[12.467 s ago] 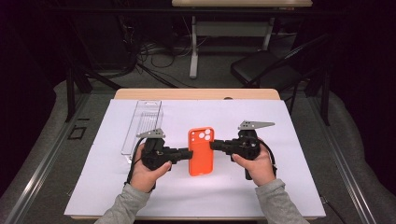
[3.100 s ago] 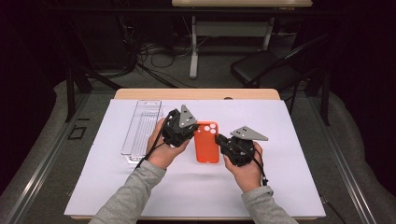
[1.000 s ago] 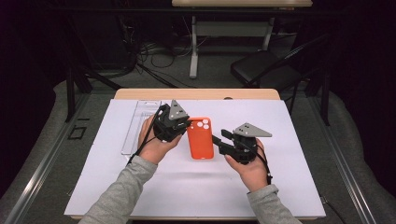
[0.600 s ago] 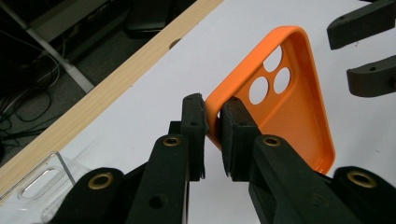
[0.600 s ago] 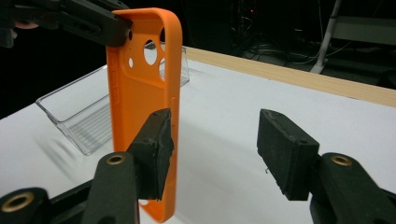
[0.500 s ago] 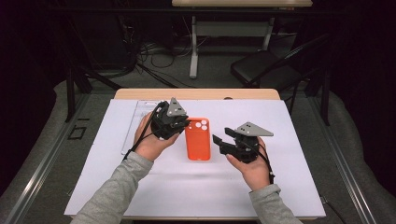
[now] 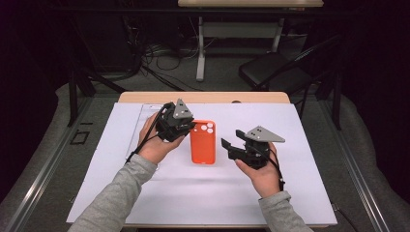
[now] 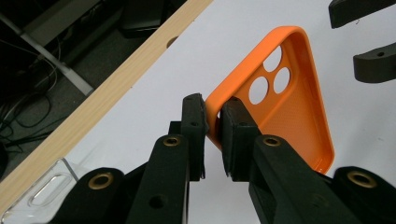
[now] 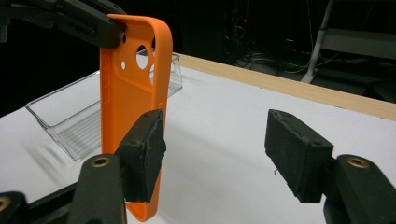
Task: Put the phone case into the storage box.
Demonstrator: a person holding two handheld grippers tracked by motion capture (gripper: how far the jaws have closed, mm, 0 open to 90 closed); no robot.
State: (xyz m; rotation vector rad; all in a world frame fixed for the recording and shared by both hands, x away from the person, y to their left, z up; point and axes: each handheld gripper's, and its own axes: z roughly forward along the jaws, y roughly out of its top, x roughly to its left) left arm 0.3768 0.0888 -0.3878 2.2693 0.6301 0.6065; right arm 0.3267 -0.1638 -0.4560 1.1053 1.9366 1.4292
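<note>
A: Case check. Orange phone case (image 7: 202, 142) sits at centre frame in the high view, on the white table cover (image 7: 300, 193), camera holes toward the far edge.

B: Who has it?

A: Left gripper (image 7: 186, 129). In the left gripper view its jaws are clamped on the case's rim (image 8: 215, 122) near the camera-hole corner, one pad inside the shell, one outside. Hollow side of the case faces that camera.

B: Flat on the table?

A: Can't tell from the high view. In the right gripper view the case (image 9: 130, 88) stands upright at left of frame, long axis vertical, top corner pinched by the left gripper (image 9: 105, 30) at upper left. Whether the bottom edge touches the cover, I can't tell.

B: Right gripper?

A: Right gripper (image 7: 231, 143) is just right of the case in the high view, jaws spread wide, holding nothing. In its own view one pad (image 9: 142, 154) overlaps the case's lower edge; contact unclear. The other pad (image 9: 296, 154) is well apart, over bare cover.

B: Anything else on the table?

A: Clear plastic tray (image 9: 70, 116), behind the case in the right gripper view; in the high view it's partly hidden by the left hand (image 7: 154, 145). Wooden table edge (image 7: 241, 97) along the far side.
</note>
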